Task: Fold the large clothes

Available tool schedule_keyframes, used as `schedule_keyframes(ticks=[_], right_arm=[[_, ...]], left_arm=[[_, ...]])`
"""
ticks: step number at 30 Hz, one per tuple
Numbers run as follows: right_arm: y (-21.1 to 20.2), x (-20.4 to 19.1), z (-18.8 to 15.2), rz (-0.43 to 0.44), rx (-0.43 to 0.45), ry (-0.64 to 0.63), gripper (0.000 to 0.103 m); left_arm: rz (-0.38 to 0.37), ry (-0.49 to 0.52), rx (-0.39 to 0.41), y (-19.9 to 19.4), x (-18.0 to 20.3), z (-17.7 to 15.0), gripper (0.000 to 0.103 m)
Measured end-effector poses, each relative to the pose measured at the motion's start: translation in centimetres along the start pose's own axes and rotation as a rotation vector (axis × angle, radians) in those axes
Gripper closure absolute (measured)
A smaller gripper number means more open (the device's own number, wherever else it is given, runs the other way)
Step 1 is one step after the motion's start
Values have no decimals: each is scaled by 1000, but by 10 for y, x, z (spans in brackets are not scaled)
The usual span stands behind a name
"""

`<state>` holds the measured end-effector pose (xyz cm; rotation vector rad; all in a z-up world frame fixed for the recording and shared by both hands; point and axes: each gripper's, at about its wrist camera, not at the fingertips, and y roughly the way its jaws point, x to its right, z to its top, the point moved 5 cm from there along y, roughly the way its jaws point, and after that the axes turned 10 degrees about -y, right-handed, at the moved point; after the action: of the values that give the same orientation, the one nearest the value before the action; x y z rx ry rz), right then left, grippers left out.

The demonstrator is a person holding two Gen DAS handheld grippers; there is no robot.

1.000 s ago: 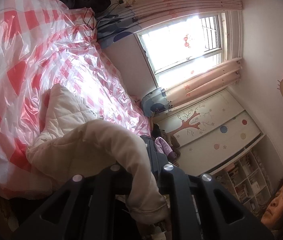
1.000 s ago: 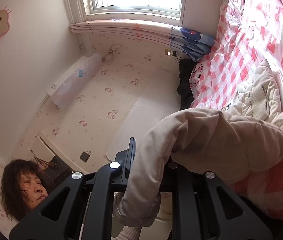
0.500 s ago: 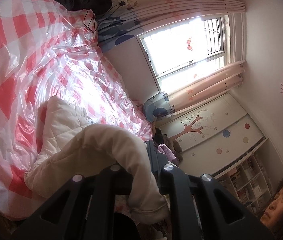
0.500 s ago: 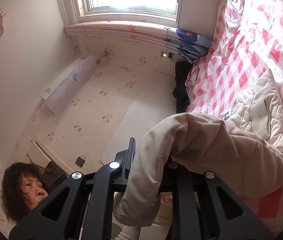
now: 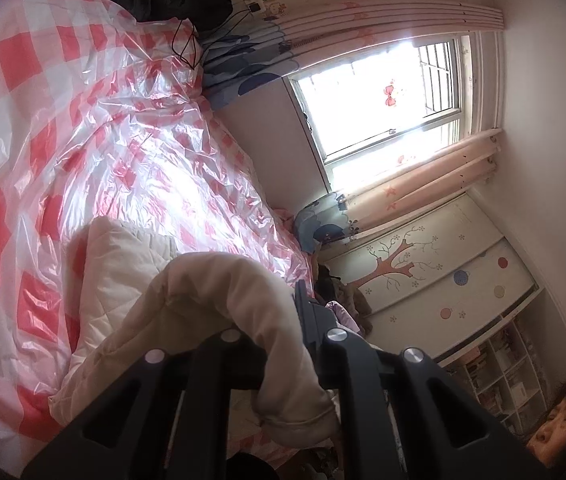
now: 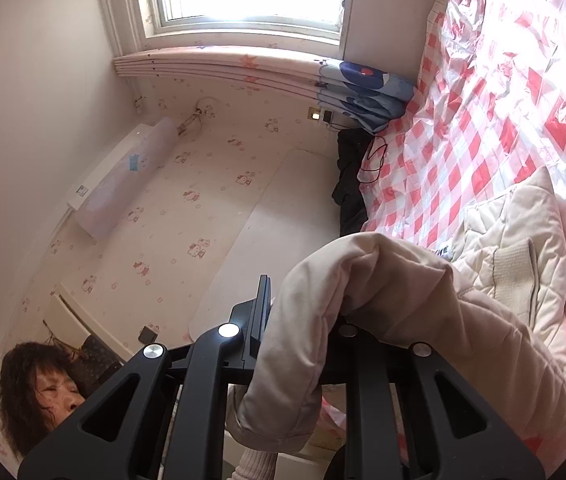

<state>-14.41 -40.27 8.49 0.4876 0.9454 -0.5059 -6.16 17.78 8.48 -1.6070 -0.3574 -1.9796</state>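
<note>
- I see a bright window [image 5: 379, 92] blown out with daylight, pink curtains [image 5: 423, 184] gathered beside it.
- The bed [image 5: 83, 120] wears a red-and-white checked cover under shiny clear plastic.
- The wallpaper [image 6: 187, 184] carries small cartoon cats; an air conditioner [image 6: 123, 176] is mounted on it.
- A wardrobe [image 5: 443, 276] with a painted tree stands next to a white bookshelf [image 5: 503, 372].

Our right gripper [image 6: 303, 320] pinches a fold of the beige quilted jacket [image 6: 503, 240], whose body lies on the pink-checked bed cover [image 6: 463, 128].
</note>
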Motion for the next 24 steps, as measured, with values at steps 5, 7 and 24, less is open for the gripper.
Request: schedule_keyframes(ticks=[5,7,24], right_arm=[[13,26,17,-37,14,32,87],[17,36,24,-57,17,45,87],[58,130,60,-228,-5,130,87]], left_arm=[[14,-13,1,22,-6,18,92],[20,-22,1,29,-9,25,92],[94,-97,15,89,-47,67,92]])
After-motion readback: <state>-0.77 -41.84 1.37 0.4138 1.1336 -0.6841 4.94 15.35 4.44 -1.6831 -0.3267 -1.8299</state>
